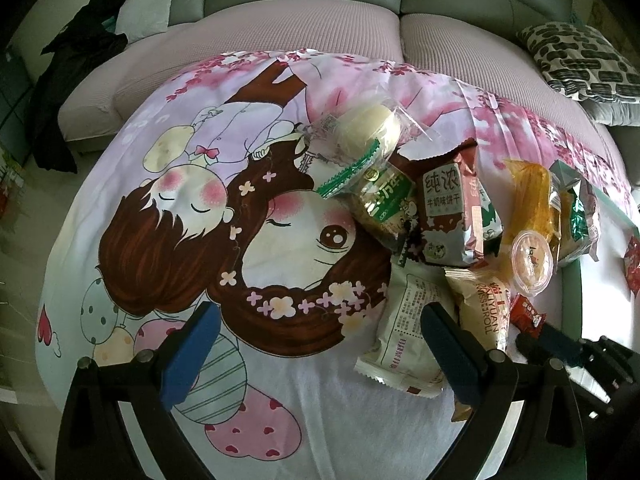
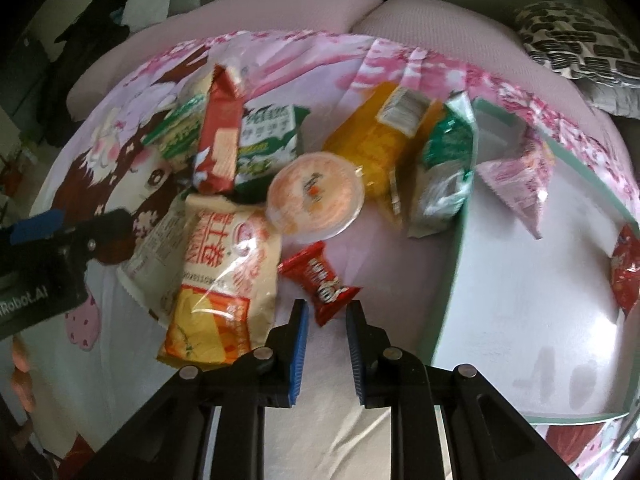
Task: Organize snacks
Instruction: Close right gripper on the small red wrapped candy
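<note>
A heap of snack packets lies on a cartoon-print cloth (image 1: 280,380). My right gripper (image 2: 327,312) is shut on the lower end of a small red candy packet (image 2: 320,280), which rests on the cloth. Just beyond it sit a round jelly cup (image 2: 316,196), a cream and orange Swiss-roll bag (image 2: 228,276), a red biscuit pack (image 2: 220,136) and a yellow bag (image 2: 372,140). My left gripper (image 1: 320,312) stands wide open over the cloth with nothing between its fingers. A white packet (image 1: 404,340) lies against the inside of its right finger (image 1: 448,344).
A white box with a green rim (image 2: 450,280) stands right of the heap, holding a pink packet (image 2: 516,188) and a red packet (image 2: 626,276). A sofa (image 1: 304,20) runs behind the cloth, with a patterned cushion (image 1: 580,60) at the right and dark clothing (image 1: 76,64) at the left.
</note>
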`<state>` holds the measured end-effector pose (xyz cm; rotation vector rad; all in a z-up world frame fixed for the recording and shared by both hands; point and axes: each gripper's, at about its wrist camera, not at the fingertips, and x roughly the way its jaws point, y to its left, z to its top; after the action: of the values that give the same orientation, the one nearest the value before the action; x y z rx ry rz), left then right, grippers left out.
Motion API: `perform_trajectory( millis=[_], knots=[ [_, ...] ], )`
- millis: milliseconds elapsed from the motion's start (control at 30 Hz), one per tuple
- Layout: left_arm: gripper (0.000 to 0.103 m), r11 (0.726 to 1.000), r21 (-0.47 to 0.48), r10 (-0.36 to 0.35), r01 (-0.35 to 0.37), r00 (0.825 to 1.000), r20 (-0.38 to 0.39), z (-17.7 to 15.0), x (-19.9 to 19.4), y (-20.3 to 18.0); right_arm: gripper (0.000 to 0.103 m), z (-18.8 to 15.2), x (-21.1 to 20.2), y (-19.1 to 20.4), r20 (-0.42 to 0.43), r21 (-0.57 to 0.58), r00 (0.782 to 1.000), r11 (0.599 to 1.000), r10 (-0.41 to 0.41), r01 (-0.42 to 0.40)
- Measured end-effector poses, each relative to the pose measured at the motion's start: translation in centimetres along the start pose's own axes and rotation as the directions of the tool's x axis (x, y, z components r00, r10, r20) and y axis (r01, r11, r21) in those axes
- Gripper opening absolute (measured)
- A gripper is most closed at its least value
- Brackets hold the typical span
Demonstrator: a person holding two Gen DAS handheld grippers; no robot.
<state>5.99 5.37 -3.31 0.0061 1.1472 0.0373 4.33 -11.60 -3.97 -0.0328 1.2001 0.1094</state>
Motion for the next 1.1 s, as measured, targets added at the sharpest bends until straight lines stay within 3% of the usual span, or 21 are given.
perform_trajectory(
  millis=[233, 367, 533, 567, 633, 667, 967, 1100],
  knots=[
    [0.1, 1.0, -0.003, -0.003, 0.003, 1.0, -0.001, 0.0, 0.0, 0.1, 0.023, 0.7, 0.2, -0.1, 0.016, -0.005, 1.0, 1.0, 0.002, -0.002],
    [0.1, 1.0, 0.001, -0.004, 0.004, 1.0, -0.001, 0.0, 0.0, 0.0, 0.032, 0.8, 0.7, 0.0, 0.016, -0.02, 1.0, 1.0, 0.004, -0.003],
    [0.1, 1.0, 0.002, -0.004, 0.004, 1.0, -0.002, 0.0, 0.0, -0.1, 0.033, 1.2, 1.4, 0.7, 0.019, -0.056, 1.0, 0.998, -0.008, 0.009],
    [0.1, 1.0, 0.002, -0.004, 0.004, 1.0, -0.002, 0.0, 0.0, 0.0, 0.036, 1.2, 1.4, 0.8, 0.018, -0.063, 1.0, 0.998, -0.016, 0.017],
    [0.1, 1.0, 0.002, -0.003, 0.003, 1.0, -0.003, 0.0, 0.0, -0.1, 0.054, 1.2, 1.5, 1.1, 0.022, -0.07, 0.999, 0.997, -0.025, 0.026],
    [0.1, 1.0, 0.001, -0.003, 0.003, 1.0, -0.003, 0.0, 0.0, -0.1, 0.056, 1.3, 1.5, 1.1, 0.027, -0.074, 0.999, 0.997, -0.035, 0.037],
    [0.1, 1.0, 0.004, -0.004, 0.004, 1.0, -0.003, 0.0, 0.0, -0.1, 0.055, 1.8, 1.9, 0.7, 0.036, -0.051, 0.999, 0.998, -0.03, 0.032],
    [0.1, 1.0, 0.006, -0.027, 0.027, 1.0, -0.005, 0.0, 0.0, -0.2, 0.037, 1.8, 1.7, 0.8, 0.044, -0.052, 0.999, 0.999, -0.01, 0.012]
  ],
)
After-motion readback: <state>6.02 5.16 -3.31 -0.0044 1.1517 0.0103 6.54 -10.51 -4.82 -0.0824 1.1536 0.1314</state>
